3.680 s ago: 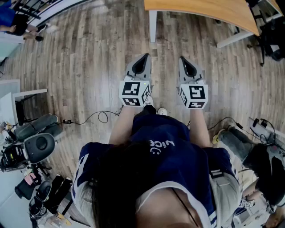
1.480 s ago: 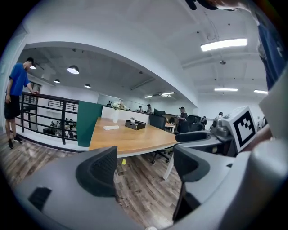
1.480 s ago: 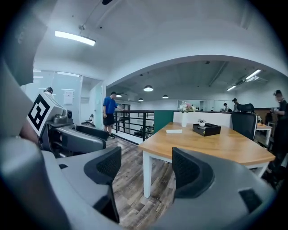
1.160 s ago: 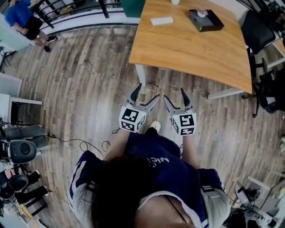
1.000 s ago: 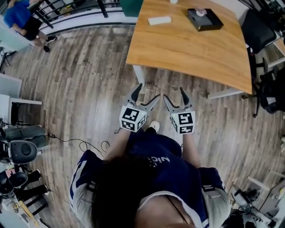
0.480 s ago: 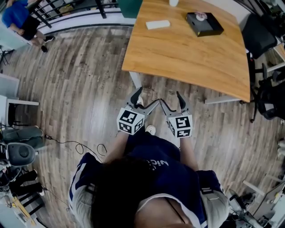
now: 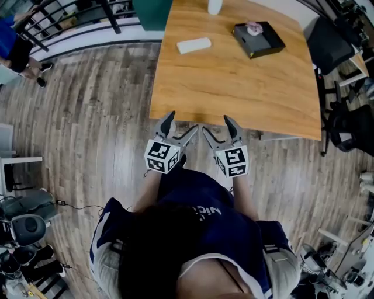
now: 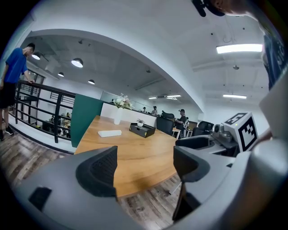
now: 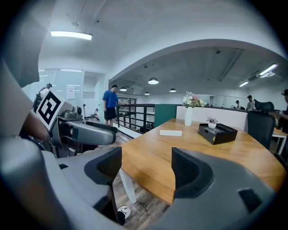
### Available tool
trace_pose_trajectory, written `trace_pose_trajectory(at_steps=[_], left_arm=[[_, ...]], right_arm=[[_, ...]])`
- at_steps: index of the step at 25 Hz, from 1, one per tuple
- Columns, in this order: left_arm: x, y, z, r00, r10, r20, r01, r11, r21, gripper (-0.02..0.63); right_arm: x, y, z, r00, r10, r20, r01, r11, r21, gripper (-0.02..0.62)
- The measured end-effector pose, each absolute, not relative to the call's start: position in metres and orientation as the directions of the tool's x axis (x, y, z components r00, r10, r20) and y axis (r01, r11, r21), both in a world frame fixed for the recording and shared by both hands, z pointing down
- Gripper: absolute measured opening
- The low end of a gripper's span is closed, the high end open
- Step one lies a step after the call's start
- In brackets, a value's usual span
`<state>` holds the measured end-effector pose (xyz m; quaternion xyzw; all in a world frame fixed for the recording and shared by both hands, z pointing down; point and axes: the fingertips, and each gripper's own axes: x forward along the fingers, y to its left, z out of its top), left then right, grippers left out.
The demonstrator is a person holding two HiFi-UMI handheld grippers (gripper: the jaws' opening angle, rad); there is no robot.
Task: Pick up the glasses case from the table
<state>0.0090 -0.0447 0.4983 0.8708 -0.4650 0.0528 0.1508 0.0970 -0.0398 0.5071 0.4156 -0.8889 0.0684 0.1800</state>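
- Wood-plank floor point(image 7: 105, 117) with a light wooden desk point(image 7: 234, 87) on white legs at the far side of the head view; black railing point(image 7: 64, 20) far left.
- glasses case point(image 7: 194, 45): white, flat, oblong, lying on the far-left part of the desk, well apart from both tools, nothing touching it. Also seen in the left gripper view point(image 8: 110, 133) and the right gripper view point(image 9: 171, 132).
- black box point(image 7: 259, 40) on the far-right part of the desk, right of the case, with a small plant in it.
- white vase point(image 7: 215, 6) at the desk's far edge, between case and box, holding flowers.
- left tool point(image 7: 180, 127): jaws wide apart, nothing between the pads, only desk and floor seen through the gap point(image 8: 145, 166). It sits at the near desk edge.
- right tool point(image 7: 218, 128): jaws also wide apart and empty point(image 9: 146, 168), just beside the left tool at the near desk edge.
- Both tools point toward the desk, tips angled toward each other.
- person in blue shirt point(image 9: 110, 104) stands by the railing, far left.
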Motion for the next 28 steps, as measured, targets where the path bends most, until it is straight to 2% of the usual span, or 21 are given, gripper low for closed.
trace_pose_trajectory(at_steps=[12, 20, 25, 28], left_arm=[[-0.018, -0.174, 0.484, 0.631, -0.744, 0.22, -0.776, -0.609, 0.166, 0.39], [-0.047, -0.215, 0.492, 0.604, -0.762, 0.233, -0.797, -0.582, 0.165, 0.39], [-0.059, -0.23, 0.493, 0.582, -0.775, 0.248, -0.814, -0.555, 0.173, 0.39], [-0.062, -0.238, 0.495, 0.56, -0.786, 0.261, -0.828, -0.535, 0.166, 0.39]], right_arm=[[0.062, -0.161, 0.497, -0.531, -0.765, 0.364, -0.812, 0.582, 0.038, 0.333], [0.05, -0.21, 0.501, -0.513, -0.771, 0.377, -0.82, 0.571, 0.05, 0.331], [0.062, -0.242, 0.485, -0.476, -0.811, 0.34, -0.847, 0.527, 0.071, 0.316], [0.06, -0.263, 0.473, -0.514, -0.789, 0.336, -0.805, 0.579, 0.128, 0.322]])
